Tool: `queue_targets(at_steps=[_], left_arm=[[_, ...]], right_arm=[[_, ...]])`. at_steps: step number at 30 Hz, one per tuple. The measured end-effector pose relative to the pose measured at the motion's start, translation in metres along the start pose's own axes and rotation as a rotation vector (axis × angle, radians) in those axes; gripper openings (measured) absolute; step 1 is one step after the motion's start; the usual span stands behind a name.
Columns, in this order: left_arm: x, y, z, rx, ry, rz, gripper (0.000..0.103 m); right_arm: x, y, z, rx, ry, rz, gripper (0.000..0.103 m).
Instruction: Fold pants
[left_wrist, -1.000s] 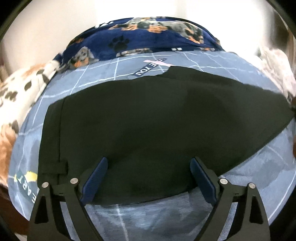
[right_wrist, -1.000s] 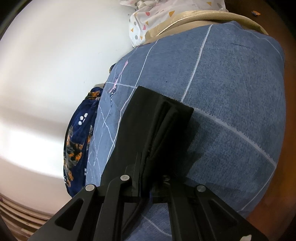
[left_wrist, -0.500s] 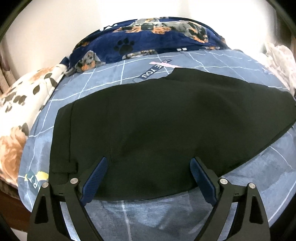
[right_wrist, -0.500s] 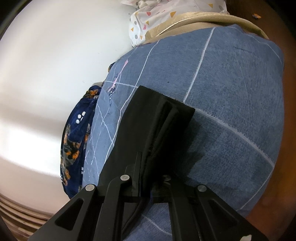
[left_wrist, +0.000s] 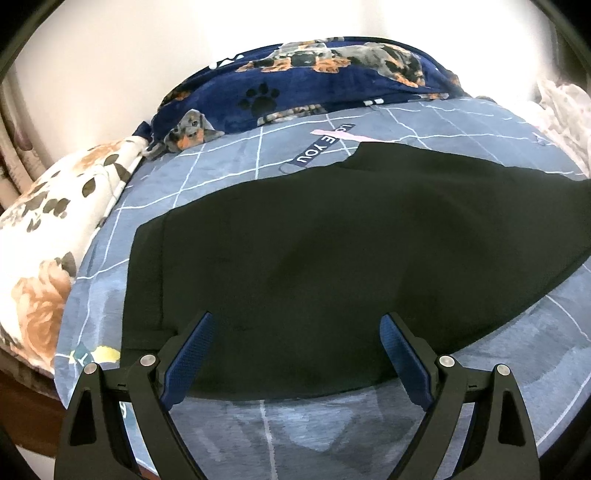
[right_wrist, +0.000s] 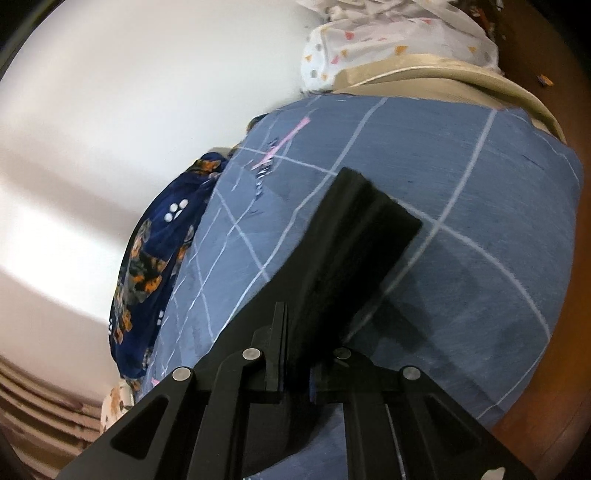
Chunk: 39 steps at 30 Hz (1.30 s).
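Black pants (left_wrist: 332, 240) lie spread across a blue-grey checked bed cover (left_wrist: 480, 387), waistband end to the left. My left gripper (left_wrist: 295, 321) hovers open over their near edge, blue pads wide apart, nothing between them. In the right wrist view the folded leg end of the pants (right_wrist: 354, 240) rises off the cover (right_wrist: 480, 184) and casts a shadow below. My right gripper (right_wrist: 301, 343) has this leg end between its jaws, which are opening a little while the pads still hold the cloth.
A navy dog-print blanket (left_wrist: 295, 85) lies bunched along the wall behind the pants. A floral pillow (left_wrist: 48, 240) sits at the left. White spotted cloth (right_wrist: 388, 40) lies past the leg end. Brown wood (right_wrist: 554, 387) shows beyond the cover's right edge.
The right gripper has risen and rolled, lifting the leg end higher off the cover, and its jaws have parted slightly. The left view has tilted a little; its jaws stay wide.
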<state>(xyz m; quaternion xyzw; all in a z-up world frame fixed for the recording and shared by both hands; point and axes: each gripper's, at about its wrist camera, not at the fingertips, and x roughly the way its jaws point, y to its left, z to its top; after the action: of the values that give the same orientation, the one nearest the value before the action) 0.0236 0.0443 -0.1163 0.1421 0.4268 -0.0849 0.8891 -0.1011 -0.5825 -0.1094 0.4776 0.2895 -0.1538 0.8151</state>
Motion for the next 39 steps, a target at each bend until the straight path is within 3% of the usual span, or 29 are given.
queue_targets(at_steps=[11,22,28,39], left_arm=[[-0.002,-0.002,0.002,0.016,0.006,0.046,0.091],[-0.004,0.003,0.003,-0.003,0.003,0.057,0.091],[-0.003,0.007,0.005,-0.007,0.014,0.065,0.091],[0.0,0.005,0.004,-0.002,0.033,0.069,0.092]], right_arm=[[0.009,0.05,-0.024,-0.117,0.06,0.046,0.009],[0.037,0.099,-0.069,-0.267,0.179,0.051,0.009],[0.05,0.117,-0.098,-0.348,0.239,0.032,0.01],[0.057,0.13,-0.122,-0.408,0.272,0.022,0.01]])
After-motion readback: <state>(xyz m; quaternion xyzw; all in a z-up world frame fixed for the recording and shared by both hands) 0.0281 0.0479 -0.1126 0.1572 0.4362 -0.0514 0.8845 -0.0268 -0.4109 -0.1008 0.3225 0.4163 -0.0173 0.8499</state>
